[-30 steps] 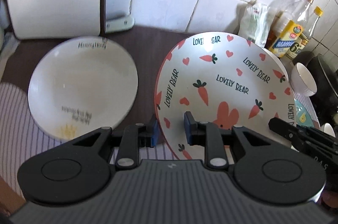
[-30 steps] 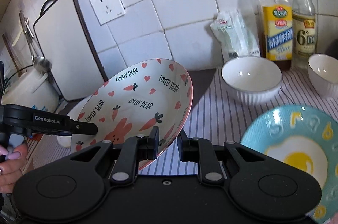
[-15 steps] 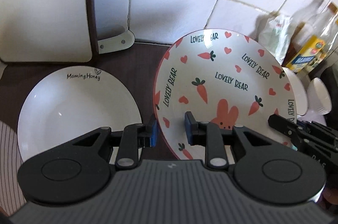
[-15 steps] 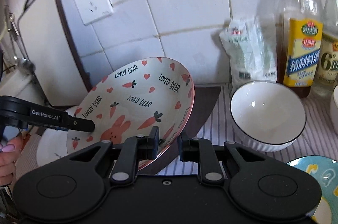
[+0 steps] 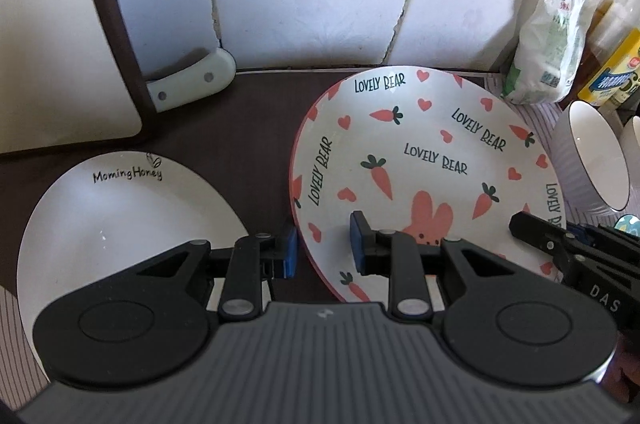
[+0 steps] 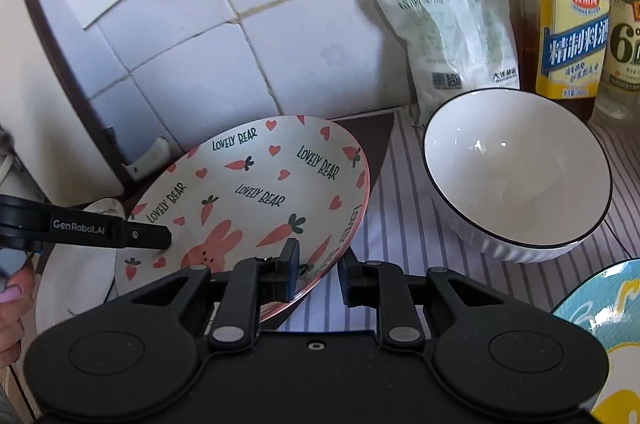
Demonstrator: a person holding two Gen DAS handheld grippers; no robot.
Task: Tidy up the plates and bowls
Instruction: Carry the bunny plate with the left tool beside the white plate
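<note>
Grips the near-left rim of the carrot plate with the left gripper, one blue pad outside the wall and the other inside the well, closed onto the rim rather than spread free. Pinches the opposite near edge the same way with the right gripper, the rim caught between its two fingers. Looks like a two-handed carry, most likely because a wide, deep plate would swing or slip from a single pinch at its edge.

Holds the plate tilted, far rim raised toward the wall, off the striped cloth and above the dark mat. Points both tools forward and slightly down, approaching from either side so the fingers face each other across the dish.

Just left of the carried plate, leaves the white plate flat on the mat, empty and face up: probably the base of the stack, which would explain the leftward lean. Calls for levelling before release, judging by the tilt, or one rim may strike first.

To the right, keeps the white bowl on the cloth, apart from the plate, and the blue egg plate at the near right edge, both unsorted. Farther back, against the tiles: cutting board, white bag, yellow-label bottle.
</note>
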